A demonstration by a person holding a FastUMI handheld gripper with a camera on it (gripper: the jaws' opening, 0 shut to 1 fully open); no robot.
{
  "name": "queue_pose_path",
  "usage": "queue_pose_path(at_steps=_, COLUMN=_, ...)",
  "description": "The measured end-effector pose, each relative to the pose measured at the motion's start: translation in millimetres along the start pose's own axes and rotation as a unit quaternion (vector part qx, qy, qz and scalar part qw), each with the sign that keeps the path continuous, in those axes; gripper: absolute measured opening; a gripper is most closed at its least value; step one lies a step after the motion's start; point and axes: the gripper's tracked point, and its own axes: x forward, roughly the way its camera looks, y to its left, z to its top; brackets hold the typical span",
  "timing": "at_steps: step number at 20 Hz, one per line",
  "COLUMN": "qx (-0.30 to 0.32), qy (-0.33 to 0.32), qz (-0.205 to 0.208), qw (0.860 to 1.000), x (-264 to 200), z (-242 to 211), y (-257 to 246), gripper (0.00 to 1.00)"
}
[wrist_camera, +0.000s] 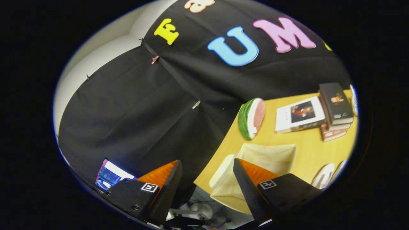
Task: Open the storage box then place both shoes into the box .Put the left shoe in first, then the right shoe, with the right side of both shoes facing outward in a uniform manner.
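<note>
Hand-held gripper [207,179] is hovering spread and empty beside the storage box [255,166], seemingly light, soft-walled, best taken by its rim.

I count one storage box [255,169] beyond my fingers [169,182], spread apart and empty. One watermelon slice [251,118] mid-frame, three books [322,111] upper right, two shoes [327,175] lower right.
</note>
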Motion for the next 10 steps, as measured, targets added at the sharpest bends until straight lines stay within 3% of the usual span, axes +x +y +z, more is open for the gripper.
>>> queue_pose_path(at_steps=5, qx=-0.128, qy=-0.074, qz=-0.115, qw=0.982, x=-65, z=34, y=-65, gripper=0.98)
queue_pose_path(at_steps=10, qx=-0.183, qy=-0.079, qz=-0.227, qw=0.953, x=-127, z=29, y=-148, gripper=0.98)
